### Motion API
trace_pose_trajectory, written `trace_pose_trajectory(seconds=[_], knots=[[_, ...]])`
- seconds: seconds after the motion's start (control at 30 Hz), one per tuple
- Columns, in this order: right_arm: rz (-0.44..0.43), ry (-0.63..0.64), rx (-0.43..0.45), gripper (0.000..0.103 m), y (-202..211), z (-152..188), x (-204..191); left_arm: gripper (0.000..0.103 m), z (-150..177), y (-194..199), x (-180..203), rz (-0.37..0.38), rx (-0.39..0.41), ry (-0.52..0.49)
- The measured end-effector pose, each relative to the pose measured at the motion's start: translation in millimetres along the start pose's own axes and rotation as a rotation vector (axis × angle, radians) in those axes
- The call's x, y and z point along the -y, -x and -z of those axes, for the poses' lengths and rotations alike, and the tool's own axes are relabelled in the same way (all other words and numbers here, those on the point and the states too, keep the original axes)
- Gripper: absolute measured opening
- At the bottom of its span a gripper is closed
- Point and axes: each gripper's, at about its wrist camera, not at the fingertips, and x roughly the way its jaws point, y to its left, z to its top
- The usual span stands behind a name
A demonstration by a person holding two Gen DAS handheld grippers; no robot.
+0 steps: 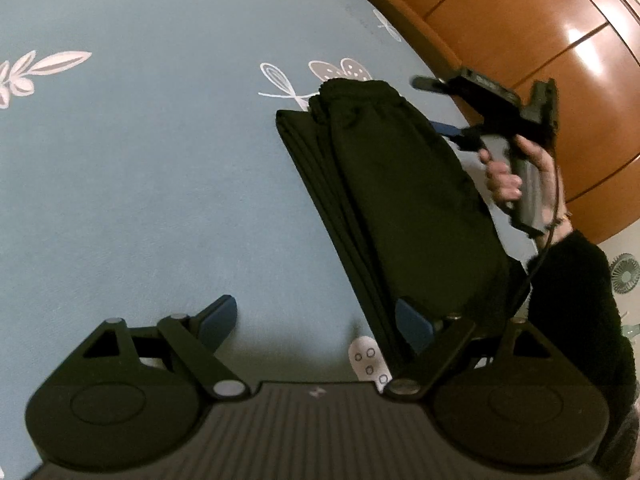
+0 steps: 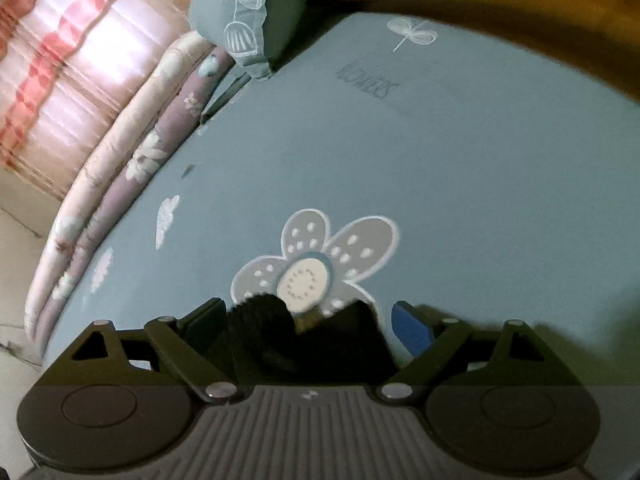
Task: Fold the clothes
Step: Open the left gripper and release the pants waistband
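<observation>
Two pairs of tongs stand wide apart, gripping nothing: left tongs [image 1: 316, 322] beside the folded black fabric garment [image 1: 400, 200] on the blue flower-printed bedsheet [image 1: 160, 160]; right tongs [image 2: 310, 322] straddle its ribbed end [image 2: 272, 320], pads not pressing.

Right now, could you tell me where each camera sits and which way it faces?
Left wrist: on the left gripper, angled down over the bedsheet at the folded black garment; shows its open fingers, plus the person's hand holding the right gripper.
Right wrist: on the right gripper, facing the pillow; jaws open, garment edge between.
Shared: garment, bedsheet.
</observation>
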Motion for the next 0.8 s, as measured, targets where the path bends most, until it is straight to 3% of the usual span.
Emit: trace_pose_trajectory(seconds=[0.33,0.43,0.6,0.7,0.8], knots=[[-0.04,0.001,-0.052,0.094,98.4,54.3,-33.0,0.086,37.6,31.5,14.2,0.038,-0.012,0.013],[-0.035,-0.026,-0.066,0.094,115.6,80.6,-34.8,0.086,48.9,33.8,34.2,0.092,-0.018,-0.028],[-0.032,-0.104,-0.078,0.094,135.2,116.4,-18.6,0.087,72.2,23.2,84.7,0.219,-0.041,-0.218],[-0.038,-0.168,-0.069,0.094,148.5,135.3,0.1,0.087,76.7,7.7,102.7,0.278,-0.039,-0.261],[-0.066,-0.216,-0.063,0.094,159.0,152.6,14.6,0.087,75.3,-3.3,101.7,0.311,-0.014,-0.204]])
